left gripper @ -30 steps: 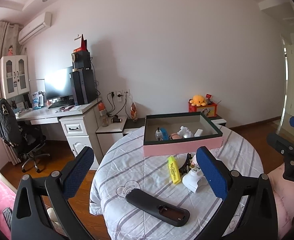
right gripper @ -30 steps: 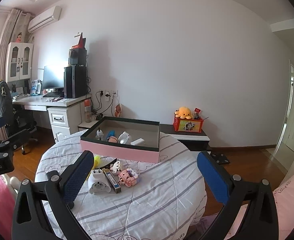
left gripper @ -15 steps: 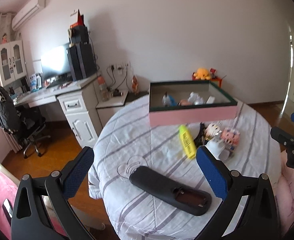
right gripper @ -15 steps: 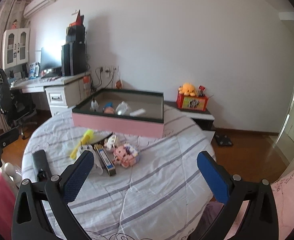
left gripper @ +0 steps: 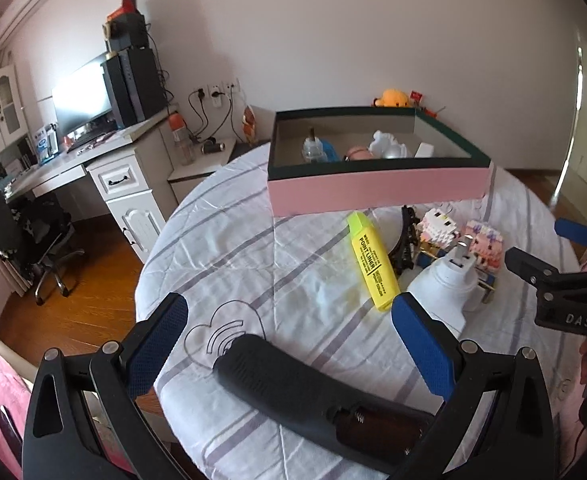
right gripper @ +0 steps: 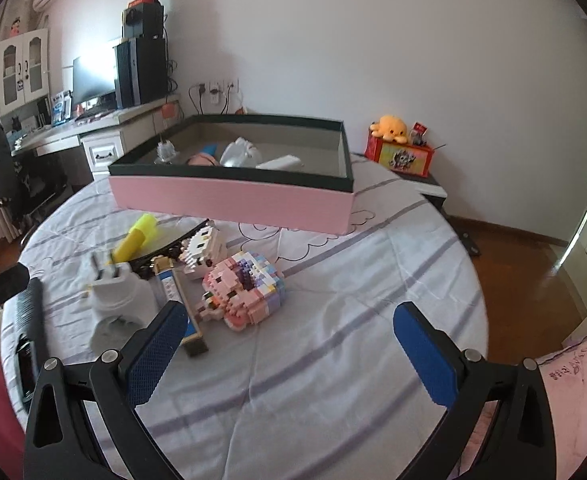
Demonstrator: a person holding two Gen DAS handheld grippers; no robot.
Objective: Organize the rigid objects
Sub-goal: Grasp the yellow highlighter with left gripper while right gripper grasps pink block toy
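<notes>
A pink box with a dark green rim (left gripper: 377, 188) (right gripper: 229, 200) stands at the far side of the round table and holds several small items. In front of it lie a yellow highlighter (left gripper: 371, 266) (right gripper: 135, 236), a white plug adapter (left gripper: 447, 288) (right gripper: 115, 300), a pink block figure (right gripper: 241, 292) (left gripper: 483, 244), a white block figure (right gripper: 203, 250) and a black remote (left gripper: 313, 394) (right gripper: 29, 332). My left gripper (left gripper: 289, 340) is open, just above the remote. My right gripper (right gripper: 289, 344) is open, above bare cloth near the pink block figure.
The table carries a white striped cloth (right gripper: 353, 280). A black comb (left gripper: 405, 240) and a blue-white lighter (right gripper: 173, 292) lie among the items. A desk with monitor (left gripper: 81, 104) and an office chair (left gripper: 41, 232) stand left. A red box with an orange plush (right gripper: 397, 148) stands behind.
Both grippers have tilted down and moved closer to the table; the items now look larger and nearer. Both stay open and empty.
</notes>
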